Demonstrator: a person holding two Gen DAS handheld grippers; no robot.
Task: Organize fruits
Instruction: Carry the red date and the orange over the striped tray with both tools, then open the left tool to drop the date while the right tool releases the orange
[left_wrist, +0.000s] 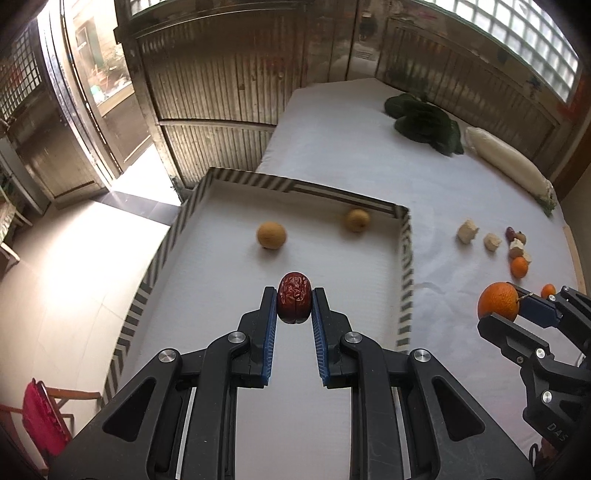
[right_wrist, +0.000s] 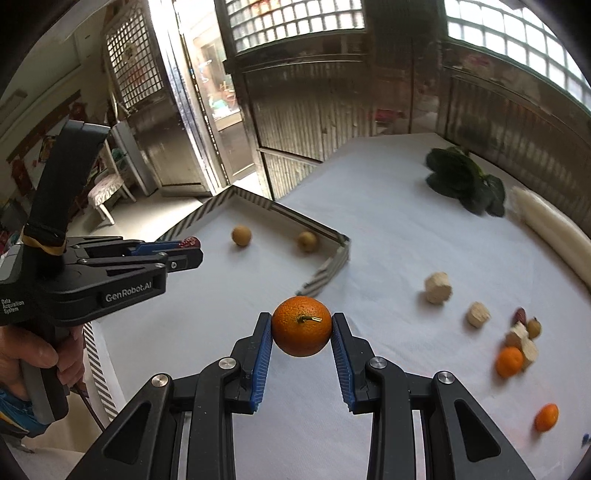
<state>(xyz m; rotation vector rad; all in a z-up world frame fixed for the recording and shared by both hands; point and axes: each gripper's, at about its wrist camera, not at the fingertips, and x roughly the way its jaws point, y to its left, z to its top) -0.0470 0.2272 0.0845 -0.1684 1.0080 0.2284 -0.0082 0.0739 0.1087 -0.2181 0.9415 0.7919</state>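
My left gripper (left_wrist: 294, 301) is shut on a wrinkled red date (left_wrist: 294, 297) and holds it above the white tray (left_wrist: 405, 258) with the striped rim. Two tan round fruits (left_wrist: 271, 235) (left_wrist: 357, 220) lie in the tray. My right gripper (right_wrist: 302, 326) is shut on an orange (right_wrist: 301, 325) and holds it above the white cloth, right of the tray (right_wrist: 328, 271). The left gripper (right_wrist: 192, 247) with the date also shows in the right wrist view. The right gripper (left_wrist: 517, 306) with the orange (left_wrist: 496, 301) shows in the left wrist view.
On the cloth to the right lie two small oranges (right_wrist: 509, 361) (right_wrist: 546, 417), beige chunks (right_wrist: 437, 288) (right_wrist: 478, 314), another red date (right_wrist: 519, 315) and a small tan fruit (right_wrist: 534, 327). Dark leafy greens (right_wrist: 465, 181) and a white radish (right_wrist: 550, 229) lie at the back. Metal wall panels stand behind.
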